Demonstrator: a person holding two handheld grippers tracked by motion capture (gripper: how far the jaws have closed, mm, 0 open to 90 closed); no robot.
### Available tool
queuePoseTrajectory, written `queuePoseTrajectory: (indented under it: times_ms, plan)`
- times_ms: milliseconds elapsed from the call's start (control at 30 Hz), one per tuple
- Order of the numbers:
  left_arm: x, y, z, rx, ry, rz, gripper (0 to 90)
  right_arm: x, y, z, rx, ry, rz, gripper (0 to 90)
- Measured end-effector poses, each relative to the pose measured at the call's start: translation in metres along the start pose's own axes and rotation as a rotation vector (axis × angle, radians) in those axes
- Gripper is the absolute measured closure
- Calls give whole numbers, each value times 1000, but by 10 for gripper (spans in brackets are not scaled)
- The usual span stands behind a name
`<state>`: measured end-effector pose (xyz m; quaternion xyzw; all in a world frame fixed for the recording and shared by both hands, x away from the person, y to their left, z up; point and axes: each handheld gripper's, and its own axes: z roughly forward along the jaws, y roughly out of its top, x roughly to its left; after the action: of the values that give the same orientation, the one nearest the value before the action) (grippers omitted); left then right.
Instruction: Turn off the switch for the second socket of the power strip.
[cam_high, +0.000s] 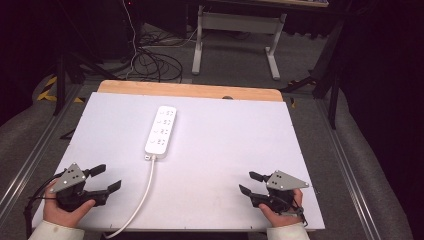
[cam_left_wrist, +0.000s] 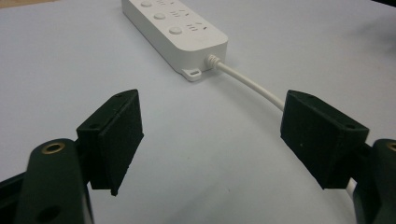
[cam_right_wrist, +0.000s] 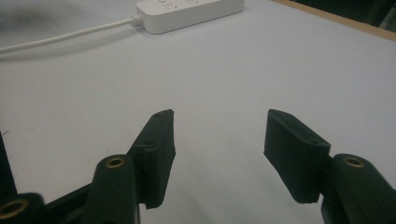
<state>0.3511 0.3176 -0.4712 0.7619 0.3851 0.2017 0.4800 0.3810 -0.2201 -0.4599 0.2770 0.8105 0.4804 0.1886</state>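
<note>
No legible text, brand, number or sign anywhere. Faint grey marks on the top face of the white power strip (cam_high: 161, 129) in the high view: socket openings and round buttons, too small to read as characters. Same face in the left gripper view (cam_left_wrist: 175, 24): three round buttons beside socket slots, no lettering. No print on the white cord (cam_left_wrist: 250, 84), on the pale worktop (cam_high: 225, 150), or on the black pads (cam_right_wrist: 156, 154). Yellow-and-black hazard striping on the floor (cam_high: 47, 87) at far left: pattern only, no wording.
</note>
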Motion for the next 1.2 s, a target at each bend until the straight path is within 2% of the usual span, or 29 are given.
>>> queuePoseTrajectory:
  times_ms: [200,400,567,600,667,867,1033,1067,1200]
  plan:
    - [-2,1,0,-1,3,17,218,-1,-1,-2,-9,-6,6,461]
    - [-1,2,-2,-7,2,16,218,-2,-1,-1,-10,0,6,461]
    - [-2,2,-2,-8,-6,-3,218,-1,-1,-1,-13,3,10,461]
    - [-1,3,-1,-2,-15,-25,219,-1,-1,-1,-12,3,8,461]
    - [-2,3,-2,-2,-16,-24,221,-1,-1,-1,-12,4,7,460]
    - [-2,9,-3,0,-5,14,220,-1,-1,0,-12,5,6,459]
    - [-2,19,-3,6,-7,16,222,-1,-1,0,-7,6,-3,459]
    - [-2,22,-4,6,-3,27,222,-1,-1,1,-7,7,-4,459]
    - [-2,33,-2,9,-20,29,236,0,-1,2,-3,9,-2,459]
